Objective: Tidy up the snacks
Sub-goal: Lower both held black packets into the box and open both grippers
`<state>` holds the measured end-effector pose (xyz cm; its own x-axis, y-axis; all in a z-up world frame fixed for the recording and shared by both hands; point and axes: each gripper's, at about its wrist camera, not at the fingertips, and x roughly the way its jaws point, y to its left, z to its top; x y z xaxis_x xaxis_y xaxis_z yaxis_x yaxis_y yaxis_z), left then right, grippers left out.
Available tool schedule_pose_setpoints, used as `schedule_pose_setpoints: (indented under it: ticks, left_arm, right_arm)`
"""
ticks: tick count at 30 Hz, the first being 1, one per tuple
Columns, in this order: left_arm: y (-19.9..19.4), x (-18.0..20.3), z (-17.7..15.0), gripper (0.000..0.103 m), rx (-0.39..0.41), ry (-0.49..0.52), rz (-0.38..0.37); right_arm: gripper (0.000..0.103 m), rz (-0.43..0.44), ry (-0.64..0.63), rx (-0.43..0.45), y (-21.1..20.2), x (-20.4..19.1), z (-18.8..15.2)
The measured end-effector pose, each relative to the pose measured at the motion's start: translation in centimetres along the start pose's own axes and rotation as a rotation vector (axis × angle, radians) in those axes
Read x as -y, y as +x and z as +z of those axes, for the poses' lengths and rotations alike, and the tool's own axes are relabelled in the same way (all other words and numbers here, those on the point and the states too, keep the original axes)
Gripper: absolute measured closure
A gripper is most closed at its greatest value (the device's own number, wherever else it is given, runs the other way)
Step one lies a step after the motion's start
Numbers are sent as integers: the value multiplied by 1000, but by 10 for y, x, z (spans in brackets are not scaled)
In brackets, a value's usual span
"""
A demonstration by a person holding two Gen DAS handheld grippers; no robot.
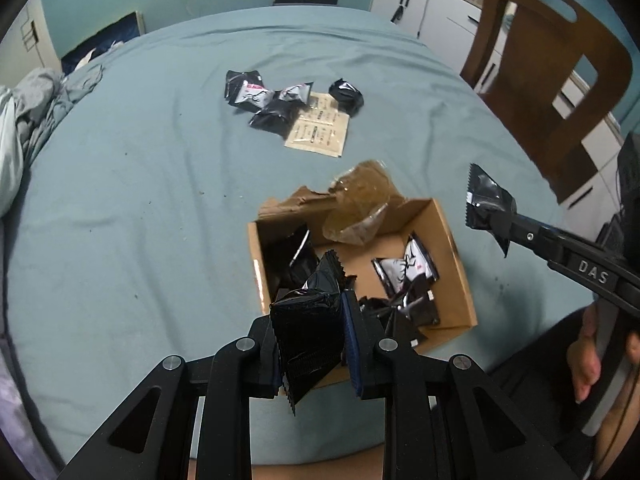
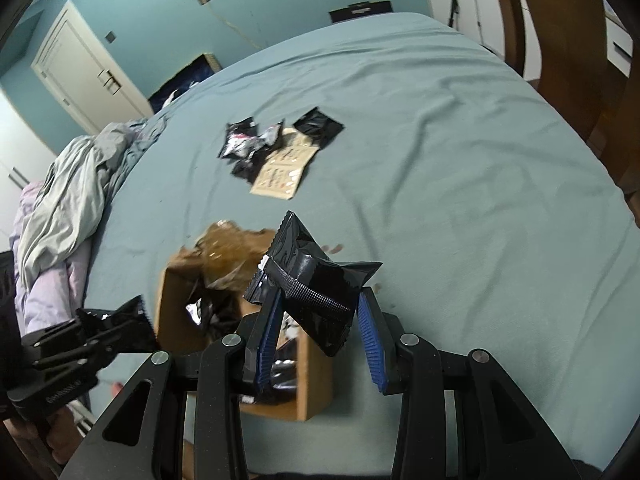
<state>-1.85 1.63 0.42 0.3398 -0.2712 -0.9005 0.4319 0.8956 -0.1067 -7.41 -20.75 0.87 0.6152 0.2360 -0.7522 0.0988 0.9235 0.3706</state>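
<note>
An open cardboard box (image 1: 456, 264) sits on the teal bed and holds several black snack packets (image 1: 404, 272); it also shows in the right wrist view (image 2: 172, 300). My left gripper (image 1: 310, 316) is shut on a black snack packet (image 1: 310, 320) just above the box's near edge. My right gripper (image 2: 316, 304) is shut on another black packet (image 2: 316, 284) to the right of the box; it shows in the left wrist view (image 1: 490, 208) too. A pile of loose packets (image 1: 272, 100) lies further back on a beige sheet (image 1: 320, 132).
The teal bedsheet (image 1: 140, 200) covers the whole surface. Crumpled bedding (image 2: 68, 196) lies at the left edge. A wooden chair (image 1: 548, 72) stands at the right. White cabinets (image 1: 432, 8) and a door (image 2: 84, 76) stand behind. A crumpled brown plastic wrap (image 1: 360, 204) hangs over the box's far flap.
</note>
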Motion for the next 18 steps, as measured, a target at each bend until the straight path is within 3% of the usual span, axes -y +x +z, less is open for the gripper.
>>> schedule_pose_setpoints:
  ticks: [12,15,18]
  left_arm:
    - [9,11,-4,77,-20,31,-30]
    - [7,12,-4,73,-8,37,-25]
    - [6,12,-3,62,4,36,-12]
  right_arm:
    - [66,3,-33,-35,3,-7,-3]
    - [66,4,-29,-37,4,-9,-3]
    - [66,9,-37,-31,3,-13,-6]
